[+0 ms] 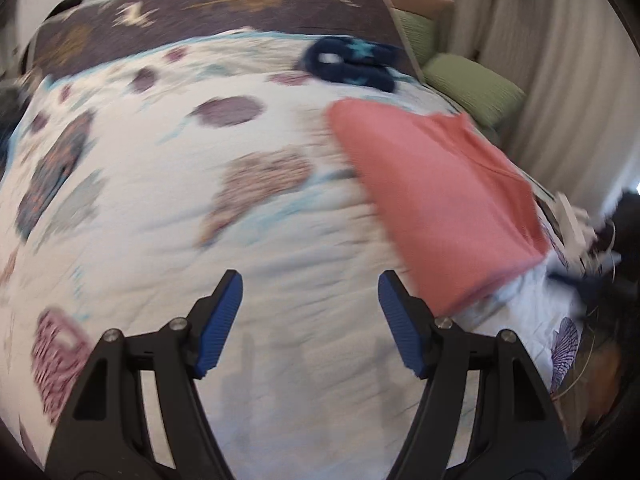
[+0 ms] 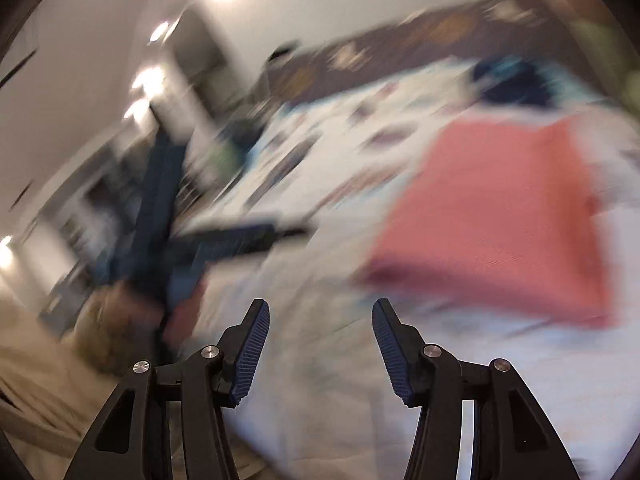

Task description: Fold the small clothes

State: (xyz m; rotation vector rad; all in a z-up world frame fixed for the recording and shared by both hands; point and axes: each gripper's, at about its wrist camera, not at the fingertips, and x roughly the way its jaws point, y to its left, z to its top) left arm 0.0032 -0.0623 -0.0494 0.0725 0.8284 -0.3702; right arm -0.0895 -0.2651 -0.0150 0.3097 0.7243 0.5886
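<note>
We are looking along both tools at a bed [image 1: 280,272] covered by a white quilt with purple, brown and teal patches. The left hand-held gripper [image 1: 310,320] is hanging over bare quilt with its blue-padded fingers [image 1: 220,320] spread wide and nothing between them. The right hand-held gripper [image 2: 320,352] is likewise standing wide open and gripping nothing, also over the quilt. The pink garment [image 1: 440,200], folded into a neat rectangle, is lying flat on the bed ahead of the left tool and to its right, near the bed's right edge; in the right wrist view the same pink garment [image 2: 500,216] is lying ahead and to the right, apart from both fingers. Farther up the bed, a dark blue garment [image 1: 348,64] with light blue marks is sitting in a crumpled heap just before a dark patterned band [image 1: 200,12] across the head of the bed. Two green cushions [image 1: 472,88] are resting beside the bed's far right corner. The right wrist view is heavily blurred, so we are leaving the dark shapes at its left unnamed. We are seeing no containers.
</note>
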